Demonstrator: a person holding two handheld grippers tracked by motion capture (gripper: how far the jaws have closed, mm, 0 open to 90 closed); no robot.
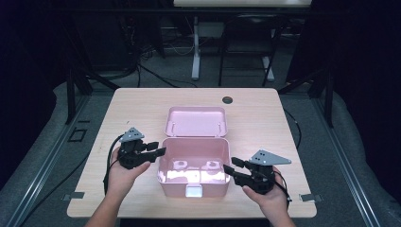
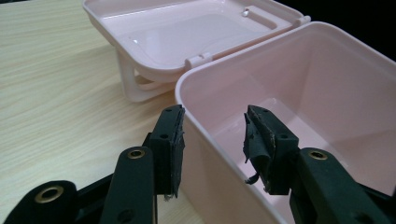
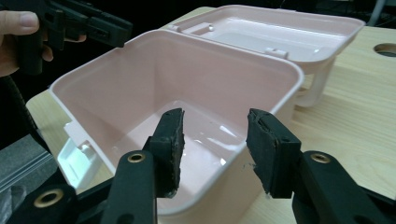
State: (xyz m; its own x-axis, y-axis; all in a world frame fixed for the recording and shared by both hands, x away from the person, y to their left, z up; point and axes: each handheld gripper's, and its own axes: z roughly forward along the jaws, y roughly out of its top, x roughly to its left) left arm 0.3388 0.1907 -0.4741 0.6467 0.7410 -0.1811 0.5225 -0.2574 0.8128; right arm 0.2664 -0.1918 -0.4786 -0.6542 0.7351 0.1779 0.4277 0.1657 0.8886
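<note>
Both tongs, left [image 1: 160,150] and right [image 1: 229,166], gape unclamped astride opposite walls of the pink box [image 1: 193,188]

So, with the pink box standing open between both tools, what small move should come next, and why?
Probably draw both tools back a little. The pink box is open, its lid laid back, and the left tool and right tool stand open astride its side walls, gripping nothing.
</note>
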